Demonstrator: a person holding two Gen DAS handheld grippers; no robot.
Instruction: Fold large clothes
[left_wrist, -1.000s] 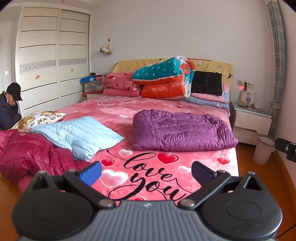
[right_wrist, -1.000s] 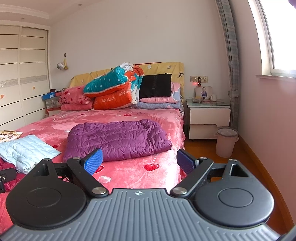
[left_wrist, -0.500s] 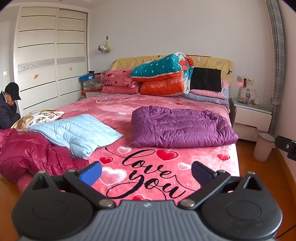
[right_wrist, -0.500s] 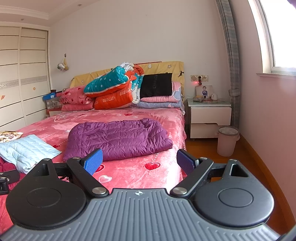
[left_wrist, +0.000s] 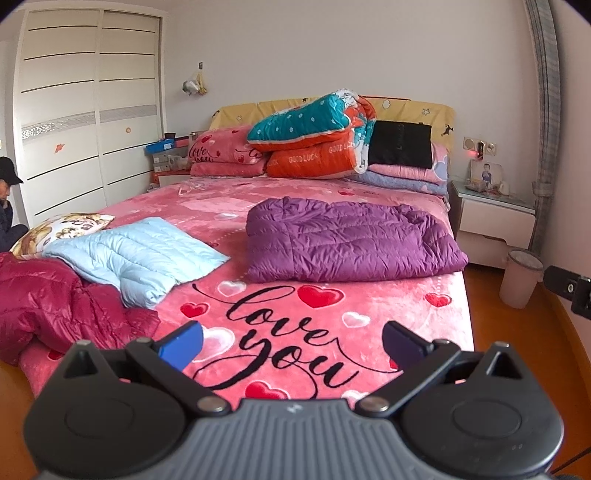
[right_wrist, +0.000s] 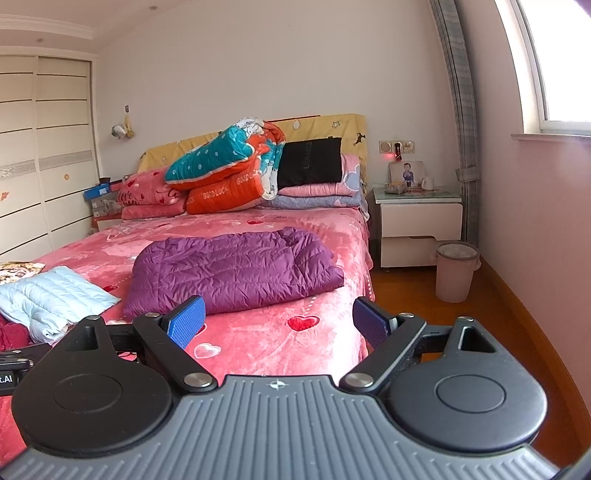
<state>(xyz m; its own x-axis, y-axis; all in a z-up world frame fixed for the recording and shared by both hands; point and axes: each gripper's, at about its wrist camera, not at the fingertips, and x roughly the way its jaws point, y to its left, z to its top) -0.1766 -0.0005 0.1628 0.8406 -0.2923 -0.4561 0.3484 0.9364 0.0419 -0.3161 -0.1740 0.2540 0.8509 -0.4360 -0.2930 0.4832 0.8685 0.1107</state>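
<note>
Both cameras have drawn a little nearer the foot of the bed since a second ago, and the scene sits slightly lower in each view; nothing on the bed itself has shifted.

The bed (left_wrist: 280, 347) fills most of the left wrist view, covered by a pink spread printed with red hearts and the words "love you". A white wardrobe (left_wrist: 88, 122) stands along the wall to its left. At the headboard lies a stack of folded quilts (left_wrist: 314, 144) in teal and orange, with a black cushion (left_wrist: 400, 146) just beside them.

The purple down jacket (left_wrist: 347, 240) lies folded into a broad rectangle on the right half of the bed, well apart from both grippers. To its left rests a folded light-blue jacket (left_wrist: 136, 254), and a crumpled dark-red jacket (left_wrist: 55, 299) hangs over the near left corner, touching the blue one. A patterned pillow (left_wrist: 59, 229) sits behind them.

A white nightstand (right_wrist: 421, 225) stands right of the bed, with a pink bin (right_wrist: 456, 271) near it on the wooden floor. A person in a black cap (left_wrist: 7, 206) shows at the far left edge.

The left gripper (left_wrist: 291, 341) hovers off the bed's foot, jaws spread wide and empty. The right gripper (right_wrist: 279, 319) does likewise, fingers wide apart, holding nothing.
</note>
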